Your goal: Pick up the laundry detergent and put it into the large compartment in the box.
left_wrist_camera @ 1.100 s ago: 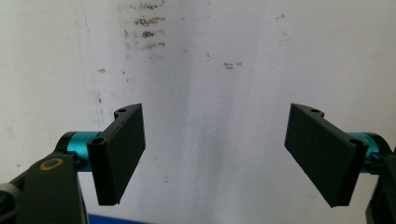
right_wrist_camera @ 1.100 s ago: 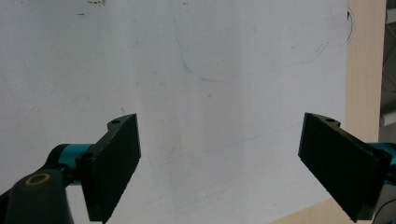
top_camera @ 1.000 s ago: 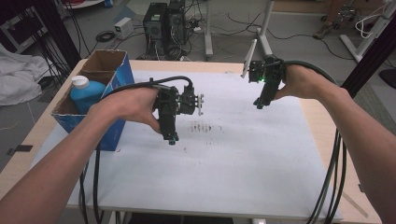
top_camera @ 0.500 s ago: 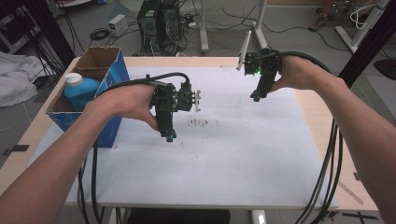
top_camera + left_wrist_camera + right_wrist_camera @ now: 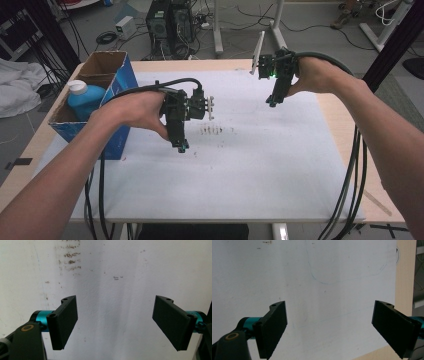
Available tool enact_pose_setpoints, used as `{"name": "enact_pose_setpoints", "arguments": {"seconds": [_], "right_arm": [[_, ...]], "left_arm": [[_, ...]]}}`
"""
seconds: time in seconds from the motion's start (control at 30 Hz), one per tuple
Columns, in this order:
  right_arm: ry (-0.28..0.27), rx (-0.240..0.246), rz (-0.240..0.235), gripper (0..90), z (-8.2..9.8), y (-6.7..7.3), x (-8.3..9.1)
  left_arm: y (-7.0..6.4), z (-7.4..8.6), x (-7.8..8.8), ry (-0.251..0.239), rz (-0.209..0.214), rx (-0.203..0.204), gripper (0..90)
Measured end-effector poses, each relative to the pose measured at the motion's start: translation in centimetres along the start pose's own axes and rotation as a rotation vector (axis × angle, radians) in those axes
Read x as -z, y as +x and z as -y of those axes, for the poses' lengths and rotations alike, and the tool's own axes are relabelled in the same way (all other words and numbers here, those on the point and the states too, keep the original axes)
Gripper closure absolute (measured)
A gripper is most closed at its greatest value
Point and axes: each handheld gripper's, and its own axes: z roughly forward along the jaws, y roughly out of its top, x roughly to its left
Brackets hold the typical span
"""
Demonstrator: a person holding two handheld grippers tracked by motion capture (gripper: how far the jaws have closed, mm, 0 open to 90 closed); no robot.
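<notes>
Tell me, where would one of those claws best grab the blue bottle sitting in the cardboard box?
Probably at the white cap or the neck just below, coming straight down from above. The blue bottle stands upright inside the cardboard box, whose walls block its sides, so only the top is free. The left gripper, jaws open and empty over the table sheet, is the nearer one.

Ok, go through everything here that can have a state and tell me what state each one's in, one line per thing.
left gripper: open, nothing between the jaws, held above the white sheet.
right gripper: open, nothing between the jaws, held above the sheet.
blue bottle: upright in the box, white cap on.
cardboard box: open at the top, at the table's left edge.
white sheet: lying flat, with brown stains.
</notes>
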Motion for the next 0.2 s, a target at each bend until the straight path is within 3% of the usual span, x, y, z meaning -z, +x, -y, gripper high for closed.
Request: {"name": "enact_pose_setpoints", "arguments": {"seconds": [0.2], "right_arm": [[-0.014,-0.010,-0.001,12.1,0.09,-0.15,0.11]], "left_arm": [[0.11,0.00,0.10,-0.008,0.000,0.003,20.4]]}}
